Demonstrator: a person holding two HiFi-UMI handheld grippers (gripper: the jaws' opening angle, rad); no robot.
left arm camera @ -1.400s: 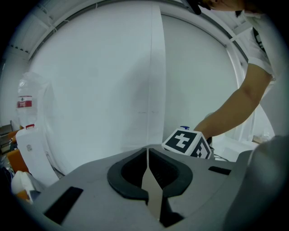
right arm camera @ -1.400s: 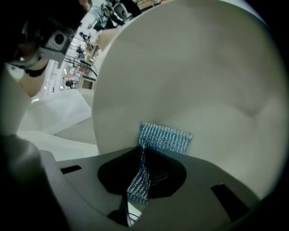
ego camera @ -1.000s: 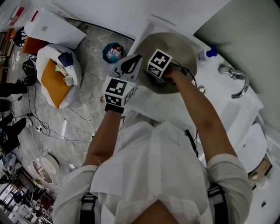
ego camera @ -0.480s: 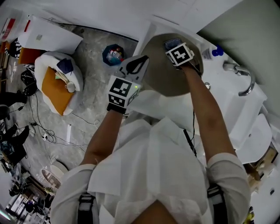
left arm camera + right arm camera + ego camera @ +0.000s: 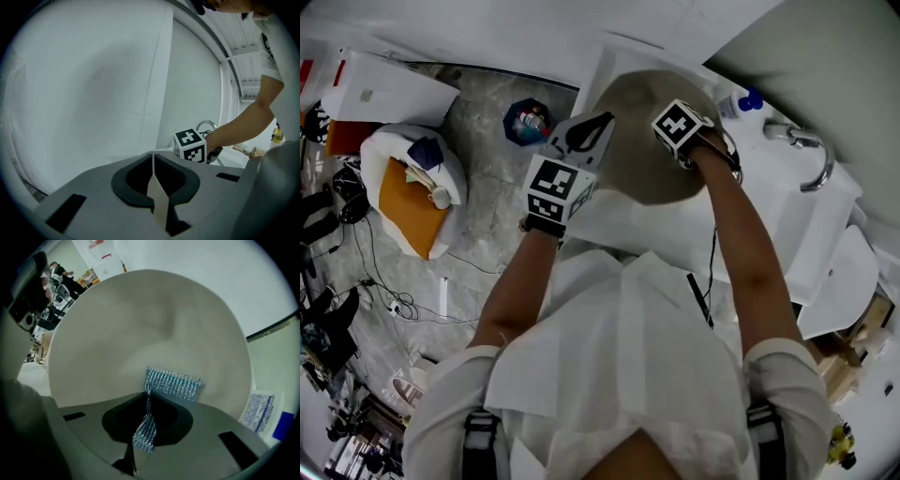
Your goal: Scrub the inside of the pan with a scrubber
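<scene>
Scrubbing stroke inside the pan (image 5: pixel 140 329): both claws loaded.
My right gripper (image 5: pixel 148 397) is clamped narrow on the mesh scrubber (image 5: pixel 174 383), whose free end lies against the pan's inner wall. My left gripper (image 5: pixel 153 165) pinches the pan's rim and holds it tilted near the faucet (image 5: pixel 806 159). Best practice, as I judge it: press the pad flat, work overlapping strokes across the wall, and brace the rim firmly against each push.
</scene>
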